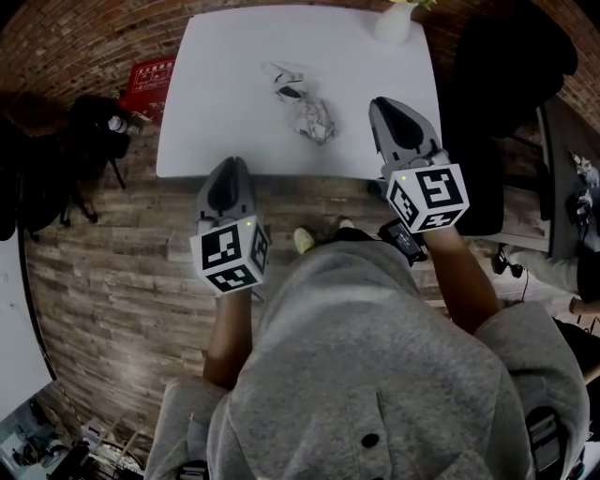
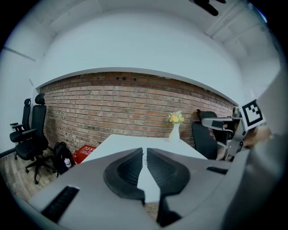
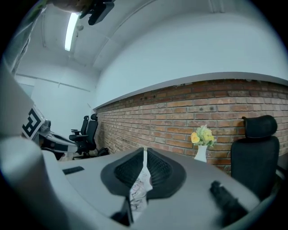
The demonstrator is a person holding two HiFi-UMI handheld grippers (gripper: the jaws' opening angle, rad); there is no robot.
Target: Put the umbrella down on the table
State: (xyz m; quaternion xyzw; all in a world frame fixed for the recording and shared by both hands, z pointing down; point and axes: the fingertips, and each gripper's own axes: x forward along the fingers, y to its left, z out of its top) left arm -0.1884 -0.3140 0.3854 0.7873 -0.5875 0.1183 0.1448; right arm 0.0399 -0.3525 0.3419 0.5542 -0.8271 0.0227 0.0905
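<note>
White table (image 1: pixel 216 84) on plank floor (image 1: pixel 112 281), brick wall (image 2: pixel 112 108) behind. Folded umbrella (image 1: pixel 305 105) lies at table centre, untouched; flower vase (image 1: pixel 394 21) at 1 o'clock. Left gripper (image 1: pixel 231 165) at 7 o'clock and right gripper (image 1: pixel 382 105) at 4 o'clock: jaws closed, empty.

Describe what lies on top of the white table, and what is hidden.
A patterned umbrella lies near the middle of the table; a white vase of yellow flowers stands at its far edge. The right gripper hangs over the near right corner, hiding the tabletop beneath it.
</note>
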